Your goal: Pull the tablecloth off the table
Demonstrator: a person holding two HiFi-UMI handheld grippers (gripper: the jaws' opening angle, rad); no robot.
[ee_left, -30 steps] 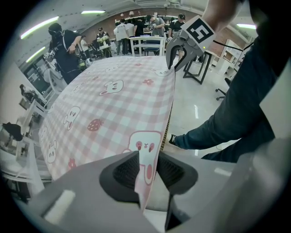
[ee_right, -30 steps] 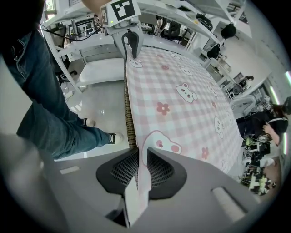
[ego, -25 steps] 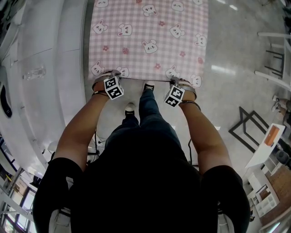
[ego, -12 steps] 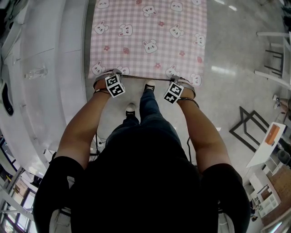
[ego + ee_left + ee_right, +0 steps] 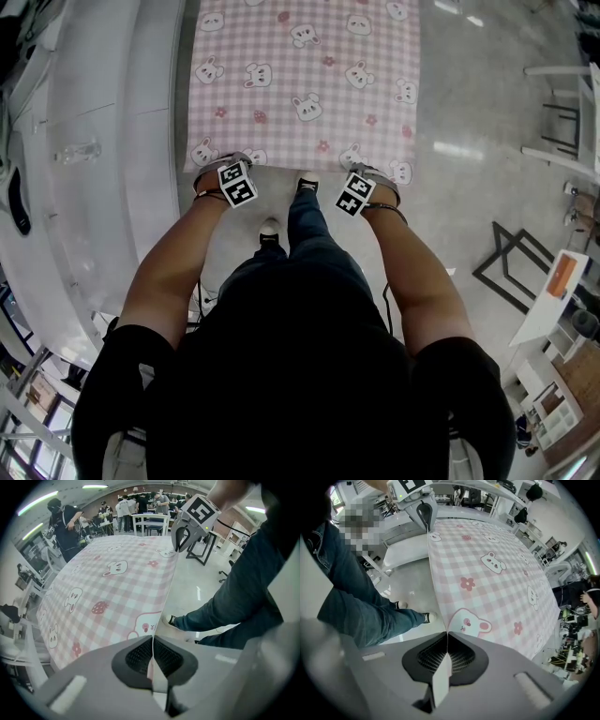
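The pink checked tablecloth (image 5: 305,84) with bunny prints lies spread out ahead of me, and it hides the table under it. My left gripper (image 5: 223,165) is shut on the near left corner of its edge. My right gripper (image 5: 373,174) is shut on the near right corner. In the left gripper view the cloth (image 5: 112,588) runs into the closed left gripper (image 5: 152,638), with the right gripper (image 5: 180,536) further along the taut edge. In the right gripper view the cloth (image 5: 497,578) is pinched in the right gripper (image 5: 446,635), and the left gripper (image 5: 425,513) is beyond.
A long white counter (image 5: 103,141) runs along the cloth's left side. My legs and shoes (image 5: 305,220) stand just under the held edge. A black frame (image 5: 511,267) and white furniture (image 5: 562,103) stand on the floor to the right. People (image 5: 65,522) stand in the background.
Both grippers stay at the cloth's near edge. The bunny pattern sits slightly nearer to me in the head view than a second ago.
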